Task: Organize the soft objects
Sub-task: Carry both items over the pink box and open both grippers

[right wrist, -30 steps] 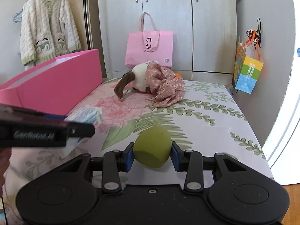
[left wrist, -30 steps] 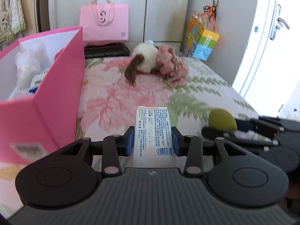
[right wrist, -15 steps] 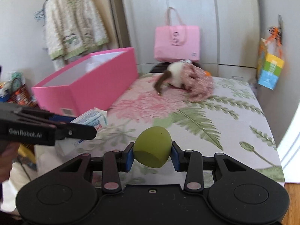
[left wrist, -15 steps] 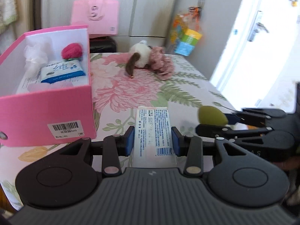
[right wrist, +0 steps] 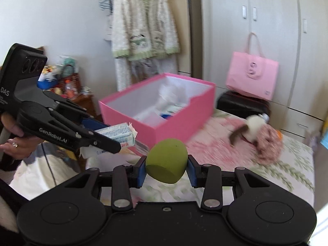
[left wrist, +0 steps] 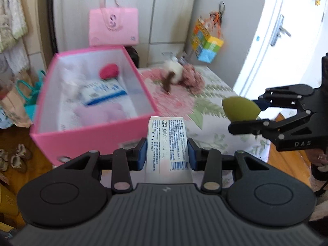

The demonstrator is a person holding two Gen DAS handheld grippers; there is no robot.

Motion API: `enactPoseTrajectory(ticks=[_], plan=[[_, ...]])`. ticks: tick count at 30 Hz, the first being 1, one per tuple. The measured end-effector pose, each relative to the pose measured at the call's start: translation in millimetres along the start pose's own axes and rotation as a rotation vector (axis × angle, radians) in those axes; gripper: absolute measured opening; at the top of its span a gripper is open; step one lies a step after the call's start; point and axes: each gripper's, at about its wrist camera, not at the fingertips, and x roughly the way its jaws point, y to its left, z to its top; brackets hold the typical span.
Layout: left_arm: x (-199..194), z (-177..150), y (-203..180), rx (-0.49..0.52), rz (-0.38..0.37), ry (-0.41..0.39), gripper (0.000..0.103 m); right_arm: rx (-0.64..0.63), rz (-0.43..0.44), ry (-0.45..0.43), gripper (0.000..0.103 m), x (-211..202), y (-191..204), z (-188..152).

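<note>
My left gripper [left wrist: 167,151] is shut on a white tissue pack [left wrist: 167,141], held in the air in front of the open pink box [left wrist: 82,139]. It also shows in the right wrist view [right wrist: 116,135]. My right gripper [right wrist: 166,169] is shut on a green egg-shaped sponge [right wrist: 166,162], seen at the right of the left wrist view [left wrist: 240,108]. The box holds a blue-and-white tissue pack [left wrist: 101,91], a red fuzzy ball [left wrist: 108,70] and a pale pink soft thing [left wrist: 100,113]. A white-and-brown plush toy [left wrist: 174,72] in pink floral cloth lies on the bed behind.
The box stands on the floral bedcover [left wrist: 207,110] at its left side. A pink shopping bag [left wrist: 113,27] sits on a black case by the wardrobe. A colourful bag [left wrist: 207,45] hangs on the wall. A cardigan [right wrist: 143,26] hangs left. Wooden floor [left wrist: 287,160] lies right of the bed.
Both grippers have risen and pulled back from the bed with their loads. The views now look down into the pink box from higher up, and the box sits nearer the centre.
</note>
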Motion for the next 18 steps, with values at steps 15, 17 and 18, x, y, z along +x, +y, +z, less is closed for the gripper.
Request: enactPoseTrajectory(ticks=[15, 17, 18], plan=[[20, 50, 81, -0.09, 0.143, -0.076, 0.039, -0.033, 0.119, -0.088, 0.045, 77, -4, 76], [33, 58, 94, -0.103, 0.168, -0.069, 0.039, -0.045, 0.131, -0.084, 0.046, 92, -8, 86], [40, 61, 100, -0.107, 0.177, -0.066, 0.039, -0.05, 0.125, -0.084, 0.046, 100, -9, 90]])
